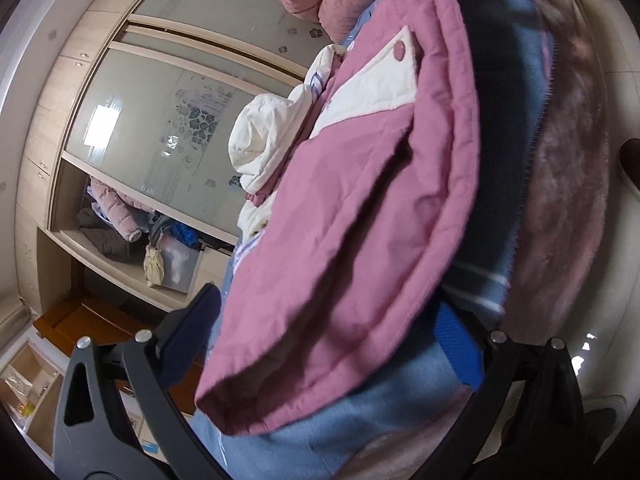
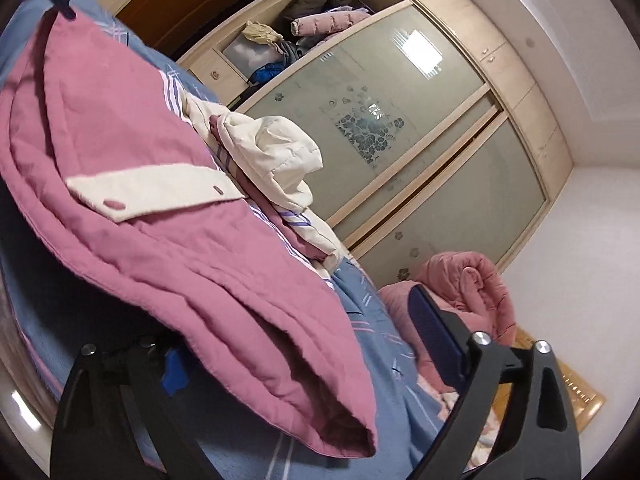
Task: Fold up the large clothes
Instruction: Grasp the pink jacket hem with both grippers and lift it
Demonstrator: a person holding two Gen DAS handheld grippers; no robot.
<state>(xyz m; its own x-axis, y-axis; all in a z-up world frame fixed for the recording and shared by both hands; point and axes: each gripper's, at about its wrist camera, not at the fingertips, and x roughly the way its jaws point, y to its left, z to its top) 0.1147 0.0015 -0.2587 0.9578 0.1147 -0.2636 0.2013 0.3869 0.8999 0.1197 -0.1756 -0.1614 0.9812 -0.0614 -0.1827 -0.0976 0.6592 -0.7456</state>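
A large pink padded jacket [image 1: 360, 184] with a white pocket flap [image 1: 384, 80] and a white hood [image 1: 264, 136] lies on a blue bedsheet [image 1: 320, 432]. My left gripper [image 1: 332, 320] is open, and the jacket's hem lies between its blue-padded fingers [image 1: 460, 348]. In the right wrist view the same jacket [image 2: 160, 184] drapes over the bedsheet [image 2: 392, 364]. My right gripper [image 2: 304, 356] is open, with the jacket's hem corner between its fingers [image 2: 436, 332]. The other gripper shows at the top edge of each view.
A wardrobe with frosted sliding doors [image 2: 400, 128] stands beyond the bed, with clothes piled in its open section [image 2: 316, 24]. A rolled pink quilt [image 2: 468, 288] lies at the bed's far end. A brownish fuzzy blanket [image 1: 568, 184] edges the bed.
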